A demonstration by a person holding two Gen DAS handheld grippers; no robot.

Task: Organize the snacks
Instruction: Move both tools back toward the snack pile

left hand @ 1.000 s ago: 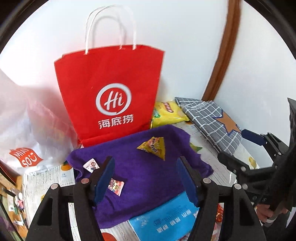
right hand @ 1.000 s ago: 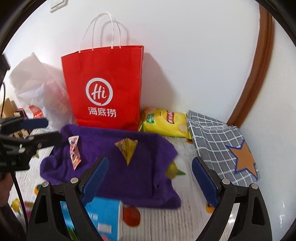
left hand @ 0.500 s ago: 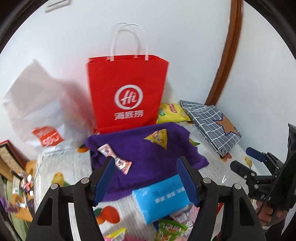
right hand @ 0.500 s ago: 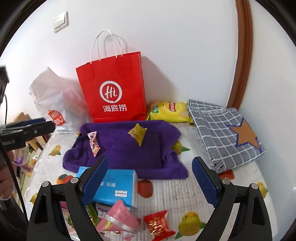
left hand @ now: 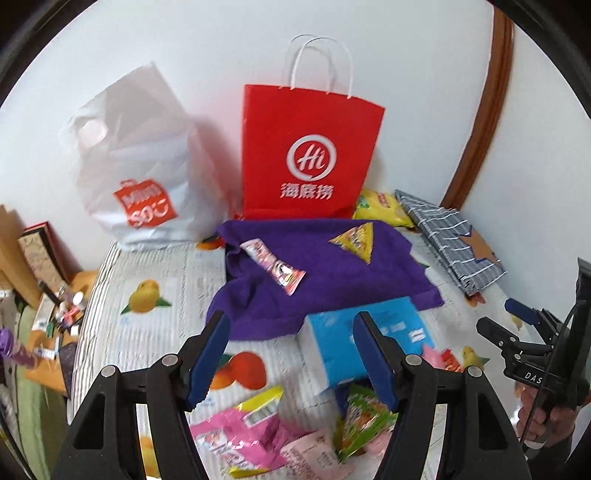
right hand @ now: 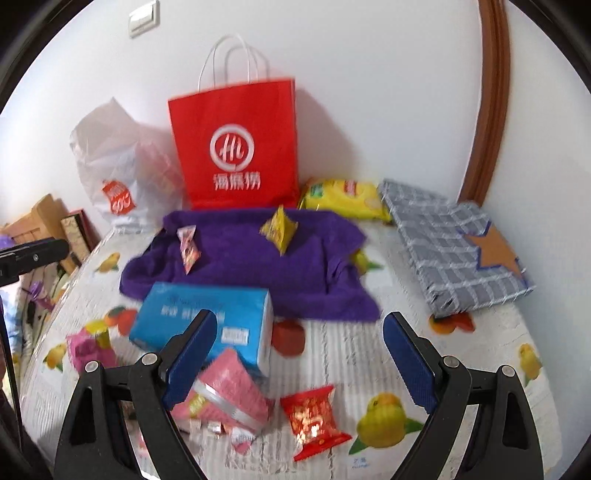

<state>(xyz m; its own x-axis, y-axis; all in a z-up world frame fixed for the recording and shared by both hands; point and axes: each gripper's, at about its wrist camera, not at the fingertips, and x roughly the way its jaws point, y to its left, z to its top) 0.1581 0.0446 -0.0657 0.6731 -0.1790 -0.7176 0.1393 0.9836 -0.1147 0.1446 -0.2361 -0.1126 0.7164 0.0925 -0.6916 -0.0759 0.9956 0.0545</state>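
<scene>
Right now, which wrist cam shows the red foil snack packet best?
Right wrist: the red foil snack packet lies whole and unobstructed on the fruit-print cover between the open fingers. Left wrist shows only a small red sliver past its right finger, mostly hidden.

I am looking at a home, probably a bedroom. A fruit-print quilted cover (right hand: 332, 354) spreads like bedding against a white wall (right hand: 369, 92) with a light switch (right hand: 144, 18) and brown door trim (right hand: 491, 92). Shopping bags, red paper (right hand: 236, 144) and white plastic (left hand: 136, 158), stand at the wall; blurry household clutter (left hand: 55, 310) sits alongside.
</scene>
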